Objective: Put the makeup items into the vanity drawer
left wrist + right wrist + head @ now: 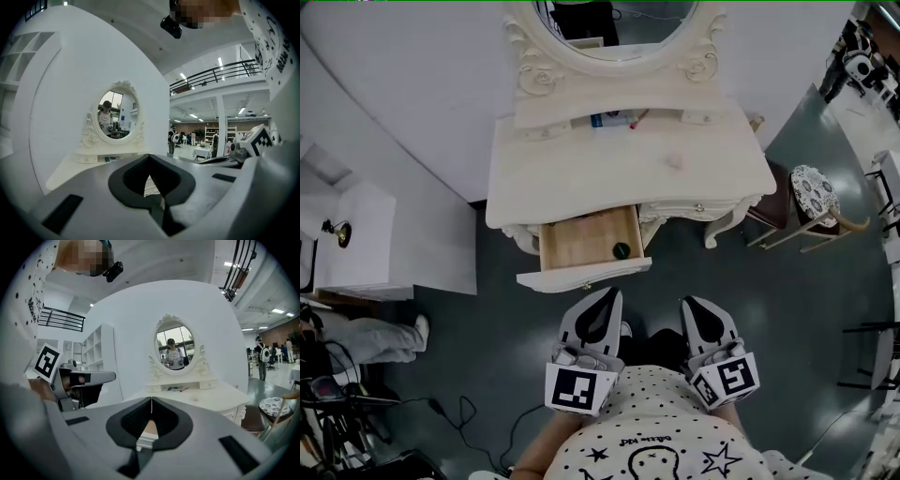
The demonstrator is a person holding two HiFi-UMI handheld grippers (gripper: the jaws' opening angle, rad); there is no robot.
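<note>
Vanity seen from above, with both claws held back at your body. The left claw [608,294] and the right claw [690,303] are each closed tip to tip with nothing between the jaws, as their own views confirm. They are on the far side of the vanity from the mirror [619,28] and well apart from it.

The remaining makeup items [614,120] lie in the shallow shelf niche [553,126] directly below the mirror. They are a small blue item [598,120] and, just beside it, a red slender item [638,119]; what each one is cannot be told at this size. The vanity drawer [577,242] stands pulled open at the tabletop [581,173] edge farthest from the mirror. A dark round item [622,250] already lies inside it.

Handling, as a judgement: both pieces look small, light and hard-shelled, so expect them to be smooth, prone to rolling and easily knocked deeper into the niche. Take the red one across its middle, with the jaws square to its length. Take the blue one across its narrower faces. The niche roof is low, so you will probably need to bring a claw in nearly level and open it only a little. A light squeeze should be enough.
</note>
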